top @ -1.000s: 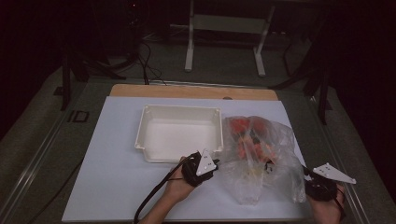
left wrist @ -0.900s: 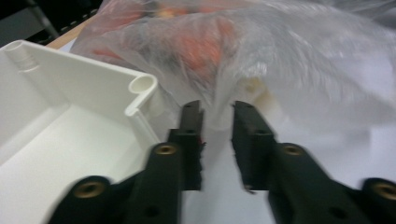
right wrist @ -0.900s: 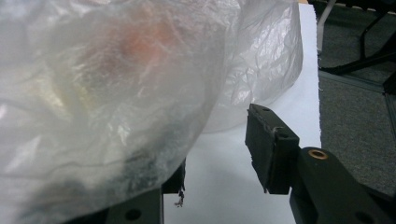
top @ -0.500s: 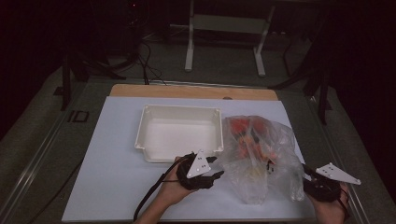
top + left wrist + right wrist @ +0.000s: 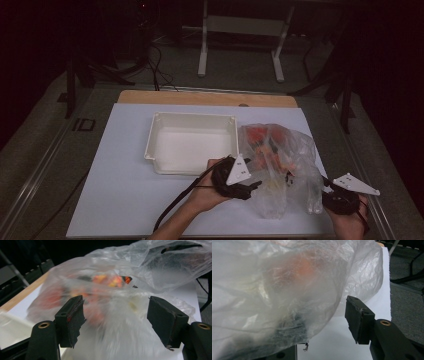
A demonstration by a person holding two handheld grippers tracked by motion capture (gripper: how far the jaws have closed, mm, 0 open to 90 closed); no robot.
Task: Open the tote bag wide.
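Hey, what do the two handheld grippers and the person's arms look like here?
Both are black. The left gripper and the right gripper each carry a grey three-cornered plate on top. A black cable trails from the left one. Its black fingers are blocky, with brass-coloured bolts at the base. The forearms look bare, with no sleeves.

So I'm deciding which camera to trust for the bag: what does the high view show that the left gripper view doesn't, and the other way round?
High view: the whole white tray beside the plastic bag, the white mat under both, and the two hand-held grippers, left and right, at the bag's near edge.

Left gripper view: that gripper's two black pads up close, spread apart, having just been opening, with bag film blurred between and behind them.

Both: the clear bag with red and orange contents, lying on the white mat.
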